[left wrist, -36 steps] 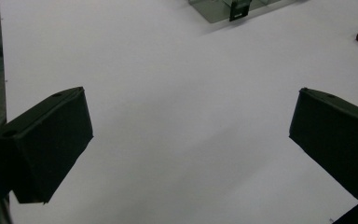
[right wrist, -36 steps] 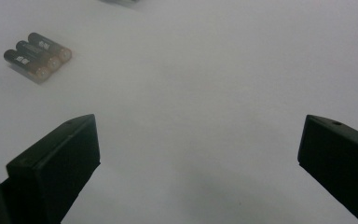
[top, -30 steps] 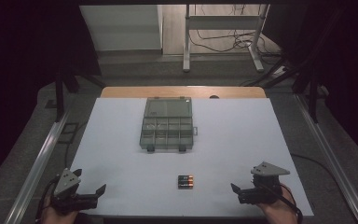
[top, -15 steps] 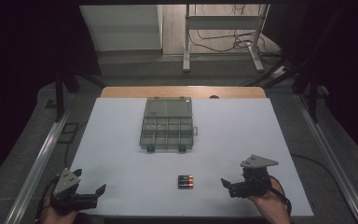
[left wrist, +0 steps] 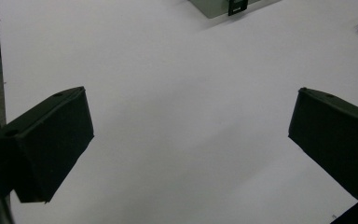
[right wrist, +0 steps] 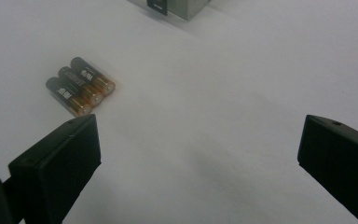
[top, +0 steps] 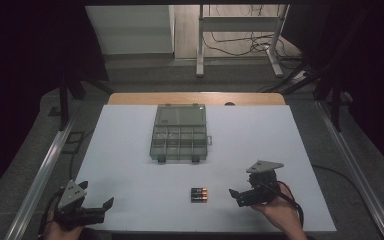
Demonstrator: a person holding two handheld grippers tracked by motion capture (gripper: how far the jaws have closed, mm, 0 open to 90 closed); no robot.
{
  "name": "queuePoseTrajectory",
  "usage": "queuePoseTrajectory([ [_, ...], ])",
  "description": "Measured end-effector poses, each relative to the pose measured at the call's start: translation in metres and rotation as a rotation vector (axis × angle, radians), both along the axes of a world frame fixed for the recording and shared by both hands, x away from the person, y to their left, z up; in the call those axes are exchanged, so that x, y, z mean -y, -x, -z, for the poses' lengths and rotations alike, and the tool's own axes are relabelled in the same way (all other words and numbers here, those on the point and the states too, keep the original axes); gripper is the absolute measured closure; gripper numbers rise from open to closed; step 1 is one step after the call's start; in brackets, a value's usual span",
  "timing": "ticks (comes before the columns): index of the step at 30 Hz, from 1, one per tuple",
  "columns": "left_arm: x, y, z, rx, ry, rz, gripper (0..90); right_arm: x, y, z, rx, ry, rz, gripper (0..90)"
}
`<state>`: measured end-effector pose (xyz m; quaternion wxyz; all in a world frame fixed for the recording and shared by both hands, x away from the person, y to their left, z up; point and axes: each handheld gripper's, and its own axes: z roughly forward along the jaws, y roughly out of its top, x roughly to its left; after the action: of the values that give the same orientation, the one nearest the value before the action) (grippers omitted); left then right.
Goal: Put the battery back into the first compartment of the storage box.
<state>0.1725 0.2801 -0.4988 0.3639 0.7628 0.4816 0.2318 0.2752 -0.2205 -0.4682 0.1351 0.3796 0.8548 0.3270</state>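
Three black-and-copper batteries (top: pixel 199 194) lie side by side on the white table (top: pixel 130 165), near its front middle; in the right gripper view the batteries (right wrist: pixel 80 86) sit just beyond the left jaw. A clear compartment box (top: pixel 179 134) with its lid shut rests farther back at the centre. My right gripper (top: pixel 236 195) is open, a short way right of the batteries, jaws pointing left. At the front left corner my left gripper (top: pixel 105 209) stands open over bare table. The left gripper view has the box's corner (left wrist: pixel 223 6) at its top edge.
The white table ends in a wooden strip (top: pixel 195 98) at the back. Metal rails (top: pixel 45 165) run along both sides. Behind the table stand a stand's legs (top: pixel 200 45) and loose cables (top: pixel 240 47) on the floor.
My right gripper has moved left toward the batteries and a little forward. The left gripper has stayed where it was.
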Motion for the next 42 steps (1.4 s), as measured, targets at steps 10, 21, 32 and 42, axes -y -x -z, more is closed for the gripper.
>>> queuePoseTrajectory([
  [10, 0.001, 0.0, 0.0, -0.002, -0.007, 0.004, 0.6, -0.02, -0.009, -0.004, -0.023, 0.049, -0.035, 0.0],
  [21, 0.001, 0.0, 0.0, -0.001, -0.007, 0.007, 0.7, -0.041, -0.021, -0.005, -0.028, 0.071, -0.098, 8.1],
  [32, 0.001, 0.0, 0.0, 0.001, -0.007, 0.01, 0.7, -0.064, -0.028, -0.003, -0.057, 0.088, -0.163, 18.5],
  [42, 0.001, 0.0, 0.0, -0.001, -0.005, 0.013, 0.7, -0.094, -0.034, 0.004, -0.097, 0.13, -0.267, 39.3],
])
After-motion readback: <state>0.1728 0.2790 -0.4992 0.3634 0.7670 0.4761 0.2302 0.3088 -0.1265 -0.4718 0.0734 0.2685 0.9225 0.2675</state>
